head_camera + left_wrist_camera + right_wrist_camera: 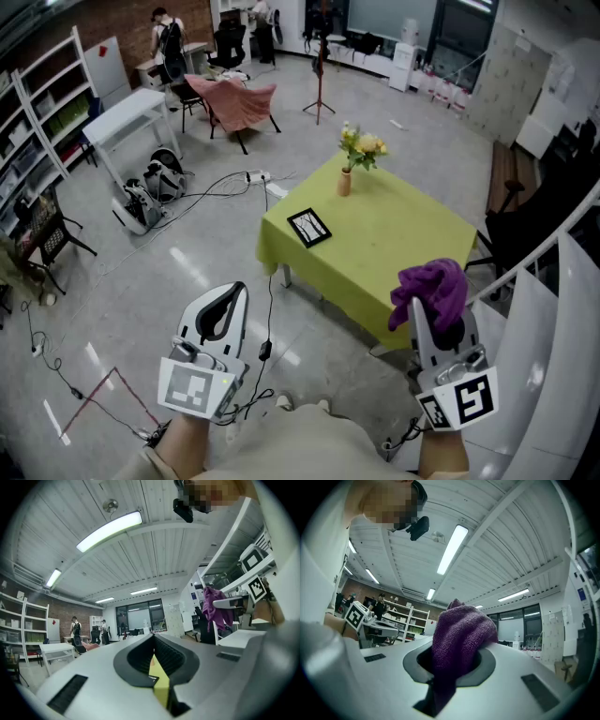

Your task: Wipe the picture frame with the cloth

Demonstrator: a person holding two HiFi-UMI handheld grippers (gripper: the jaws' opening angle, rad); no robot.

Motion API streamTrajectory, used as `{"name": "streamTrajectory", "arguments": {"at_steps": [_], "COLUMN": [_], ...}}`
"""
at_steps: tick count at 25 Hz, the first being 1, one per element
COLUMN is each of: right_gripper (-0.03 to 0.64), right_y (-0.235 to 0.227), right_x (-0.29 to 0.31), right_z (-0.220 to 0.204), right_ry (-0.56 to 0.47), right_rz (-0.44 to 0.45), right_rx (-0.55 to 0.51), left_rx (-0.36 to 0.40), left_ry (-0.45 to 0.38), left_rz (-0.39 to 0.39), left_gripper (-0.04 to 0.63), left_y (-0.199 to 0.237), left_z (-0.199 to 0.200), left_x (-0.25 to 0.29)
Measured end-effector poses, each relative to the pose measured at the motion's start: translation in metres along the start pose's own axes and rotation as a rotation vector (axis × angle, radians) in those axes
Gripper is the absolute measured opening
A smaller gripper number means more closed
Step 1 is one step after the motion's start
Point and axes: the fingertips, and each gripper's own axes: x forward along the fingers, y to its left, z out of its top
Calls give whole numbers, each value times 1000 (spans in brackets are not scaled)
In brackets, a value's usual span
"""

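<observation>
The purple terry cloth [433, 286] is soft, light and limp. It bunches into a rounded wad over the jaw tips of the right gripper [437, 319], which is clenched on it, with a tail hanging down between the jaws in the right gripper view. It should fold under pressure rather than push back, so it probably needs a flat face pressed down to wipe well. The left gripper [236, 291] sits at about 7 o'clock in the head view with its jaws drawn together at the tips and nothing between them; only a sliver of yellow-green shows through the gap. The picture frame [308, 227], dark-edged with a pale face, lies flat on the yellow-green tablecloth of the table [403, 234], near its left corner and well apart from both grippers, at about 12 o'clock from the person. It looks thin, stiff and light, and likely to skate on the cloth cover when rubbed. Steadying one edge or corner with the free gripper seems wise, and its face may be fragile. A small vase of yellow flowers [353, 159] stands at about 1 o'clock from the frame and could tip. No brand or legible writing shows, only the square markers on the gripper cubes.
</observation>
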Motion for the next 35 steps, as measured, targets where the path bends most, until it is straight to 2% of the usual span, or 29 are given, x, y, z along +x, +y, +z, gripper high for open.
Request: {"name": "streamTrajectory", "arguments": {"at_steps": [6, 18, 24, 30, 35], "right_gripper": [58, 60, 60, 61, 61], "right_y": [-3, -35, -48, -52, -58], "right_x": [-5, -26, -32, -26, -15], "right_z": [-6, -38, -55, -67, -78], "right_ry": [7, 61, 55, 58, 70], "right_rz": [0, 56, 114, 170, 177], "right_rx": [48, 112, 139, 157, 170], "left_rx": [0, -16, -4, 53, 30], "left_ry": [29, 66, 60, 89, 87], "left_rz": [1, -6, 21, 58, 30], "left_gripper": [8, 8, 8, 8, 8], "left_y": [-4, -49, -69, -75, -82], "left_z": [-7, -20, -23, -28, -39], "left_x": [-3, 12, 23, 37, 51]}}
